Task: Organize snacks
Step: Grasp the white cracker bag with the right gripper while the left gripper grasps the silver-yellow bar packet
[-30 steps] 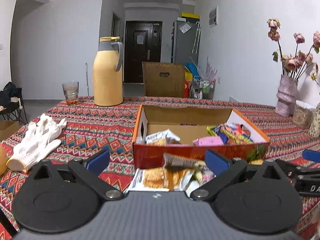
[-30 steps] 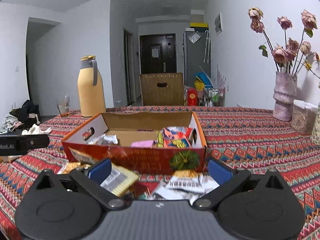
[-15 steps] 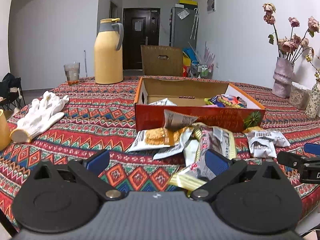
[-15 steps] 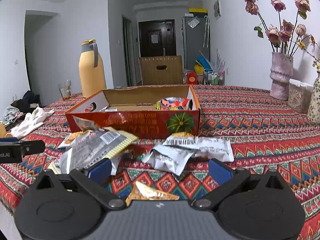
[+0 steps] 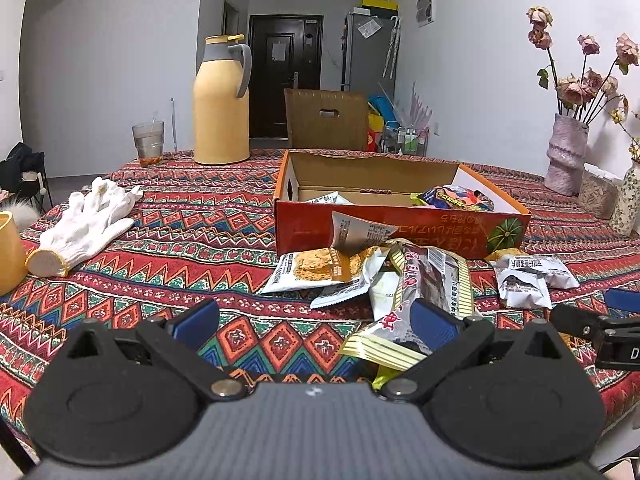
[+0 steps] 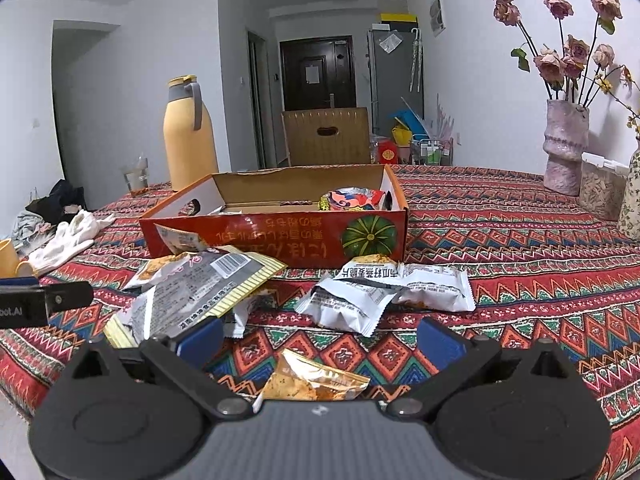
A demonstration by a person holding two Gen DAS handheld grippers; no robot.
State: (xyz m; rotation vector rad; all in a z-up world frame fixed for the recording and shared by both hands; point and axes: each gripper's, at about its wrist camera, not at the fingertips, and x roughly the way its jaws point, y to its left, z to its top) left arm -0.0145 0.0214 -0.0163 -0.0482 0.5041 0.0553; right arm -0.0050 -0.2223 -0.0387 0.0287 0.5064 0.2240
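Note:
A red cardboard box (image 5: 400,228) (image 6: 280,240) stands open on the patterned tablecloth, with a few snack packets inside. Several loose snack packets lie in front of it: a cracker packet (image 5: 320,268), a long silver and yellow packet (image 5: 424,292) (image 6: 200,296), and white packets (image 5: 528,276) (image 6: 384,288). A small orange packet (image 6: 316,380) lies just before my right gripper (image 6: 320,338), which is open and empty. My left gripper (image 5: 314,326) is open too, its right finger beside the long packet's near end.
A yellow thermos jug (image 5: 222,100) and a glass (image 5: 149,142) stand at the back left. White gloves (image 5: 86,224) lie at the left beside a yellow cup (image 5: 8,256). A vase of dried roses (image 6: 566,140) and jars stand at the right edge.
Both grippers have drawn back from the box toward the table's near edge, so the loose packets now lie farther ahead. Both stay open.

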